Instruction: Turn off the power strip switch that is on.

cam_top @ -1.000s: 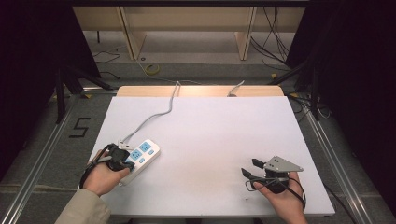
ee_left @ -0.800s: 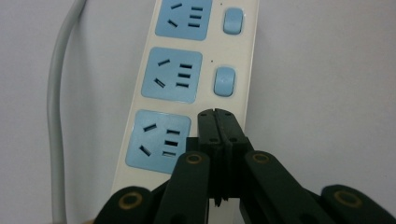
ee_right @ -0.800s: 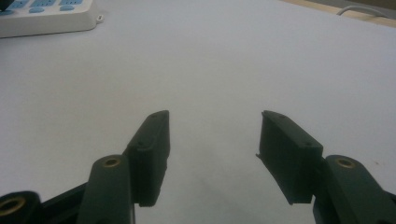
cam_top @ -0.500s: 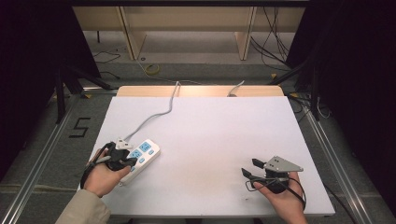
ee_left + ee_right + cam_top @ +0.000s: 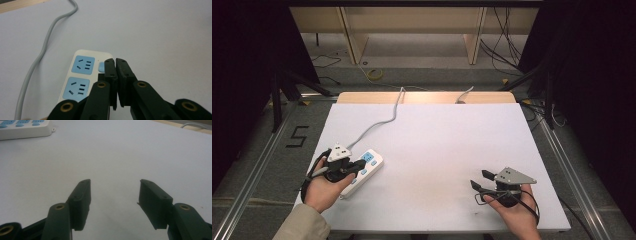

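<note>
The white power strip (image 5: 362, 167) lies near the left front corner of the white table (image 5: 447, 145), its long axis running on a slant from the near left edge toward the far right. Its blue sockets face up, and its grey cord (image 5: 384, 117) snakes off from the far end toward the table's back edge.

The left gripper (image 5: 115, 62) sits over the strip's near part. Its jaws are all but closed, only a thin slit between the pads and nothing pinched there, and the tips hang just by the small blue switch (image 5: 101, 67). Whether they touch it I cannot tell.

The right gripper (image 5: 113, 187) is well apart, near the right front corner, jaws spread wide over bare table, holding nothing.
</note>
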The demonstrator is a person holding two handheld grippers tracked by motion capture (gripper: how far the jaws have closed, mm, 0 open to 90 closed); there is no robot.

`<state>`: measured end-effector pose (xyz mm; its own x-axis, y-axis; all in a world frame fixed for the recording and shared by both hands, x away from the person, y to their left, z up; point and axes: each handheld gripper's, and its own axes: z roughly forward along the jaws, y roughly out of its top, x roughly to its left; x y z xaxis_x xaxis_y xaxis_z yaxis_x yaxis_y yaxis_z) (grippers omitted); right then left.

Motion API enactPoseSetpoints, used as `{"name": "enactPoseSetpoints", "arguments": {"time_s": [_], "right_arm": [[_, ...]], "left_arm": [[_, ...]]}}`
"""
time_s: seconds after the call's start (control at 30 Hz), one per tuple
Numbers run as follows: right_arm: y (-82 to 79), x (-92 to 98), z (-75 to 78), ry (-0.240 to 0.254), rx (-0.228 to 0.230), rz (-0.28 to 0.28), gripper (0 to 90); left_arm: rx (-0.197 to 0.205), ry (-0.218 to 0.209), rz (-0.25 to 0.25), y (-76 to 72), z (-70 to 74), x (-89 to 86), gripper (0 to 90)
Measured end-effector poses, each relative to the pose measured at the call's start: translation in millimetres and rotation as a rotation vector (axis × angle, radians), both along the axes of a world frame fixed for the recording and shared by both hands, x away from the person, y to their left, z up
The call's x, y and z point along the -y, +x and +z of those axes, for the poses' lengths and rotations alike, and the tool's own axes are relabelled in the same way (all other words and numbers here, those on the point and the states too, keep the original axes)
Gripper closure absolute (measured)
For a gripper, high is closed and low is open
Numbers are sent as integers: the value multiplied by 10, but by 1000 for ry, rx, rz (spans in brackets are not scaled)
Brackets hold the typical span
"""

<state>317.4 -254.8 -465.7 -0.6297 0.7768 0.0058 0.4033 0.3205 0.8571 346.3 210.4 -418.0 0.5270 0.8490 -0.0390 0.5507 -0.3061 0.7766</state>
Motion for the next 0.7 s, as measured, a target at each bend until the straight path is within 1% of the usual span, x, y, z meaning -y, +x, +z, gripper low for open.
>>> {"name": "enactPoseSetpoints", "arguments": {"time_s": [0.03, 0.1, 0.17, 0.3, 0.37, 0.43, 0.5, 0.57, 0.63, 0.7], "right_arm": [[-3, 1, 3, -1, -3, -1, 441], [-4, 3, 5, -1, -1, -2, 441], [-3, 5, 6, -2, 2, -2, 441], [-6, 2, 7, -1, 1, -2, 441], [-8, -1, 9, -2, 0, -1, 441], [-9, 0, 10, -1, 1, 0, 441], [-7, 1, 11, -1, 1, -2, 441], [-6, 1, 10, -3, 2, 0, 441], [-5, 0, 9, -2, 2, -1, 441], [-2, -5, 7, -2, 1, 1, 440]], "left_arm": [[-1, 1, -8, 0, -4, 5, 873], [2, -16, -15, -3, -11, 29, 868], [5, -24, -25, -2, -15, 48, 853], [11, -68, -47, 1, -38, 93, 806], [8, -103, -52, 3, -51, 118, 800], [9, -128, -56, 10, -63, 152, 790], [9, -132, -65, 22, -73, 192, 765], [18, -135, -78, 33, -84, 238, 735], [23, -130, -89, 47, -101, 287, 706], [26, -116, -102, 61, -119, 341, 698]]}}
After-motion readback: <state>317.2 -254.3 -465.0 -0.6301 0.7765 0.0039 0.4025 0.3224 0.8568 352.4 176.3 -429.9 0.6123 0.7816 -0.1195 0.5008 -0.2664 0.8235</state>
